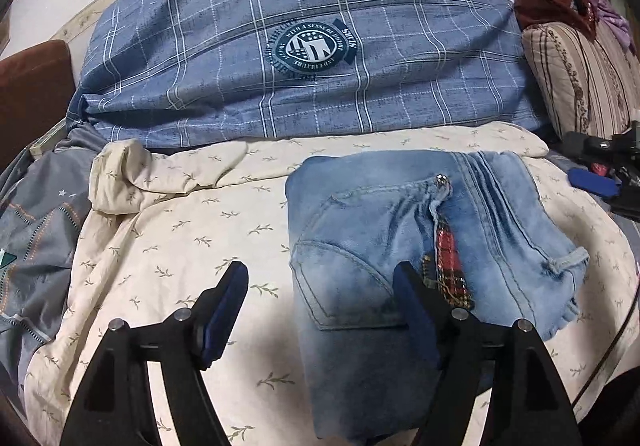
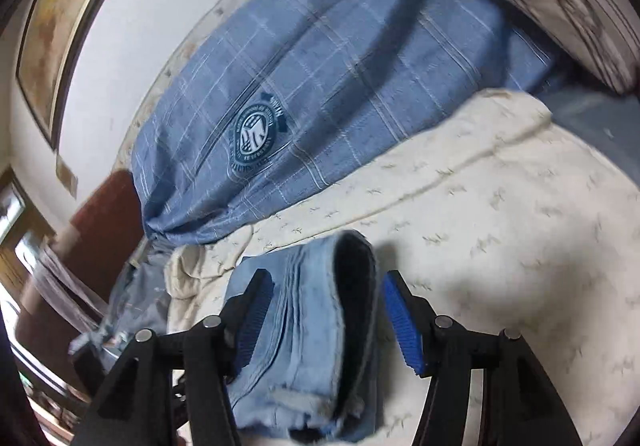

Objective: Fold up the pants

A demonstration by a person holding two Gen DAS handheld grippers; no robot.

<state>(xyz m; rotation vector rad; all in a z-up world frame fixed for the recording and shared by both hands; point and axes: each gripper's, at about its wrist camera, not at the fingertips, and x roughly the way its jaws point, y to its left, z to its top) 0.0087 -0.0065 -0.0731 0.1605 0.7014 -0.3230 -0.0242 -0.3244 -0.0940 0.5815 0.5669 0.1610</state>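
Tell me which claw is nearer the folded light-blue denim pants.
Right. The right claw straddles an edge of the folded light-blue denim pants, pads apart from the cloth. The left claw hangs open above their near edge.

Folded pants (image 1: 400, 230) on sheet (image 1: 180, 230), right of my left tool (image 1: 320, 282); pillow (image 1: 312, 46) behind; my right tool (image 2: 328, 310) straddling pants' edge, pads clear.
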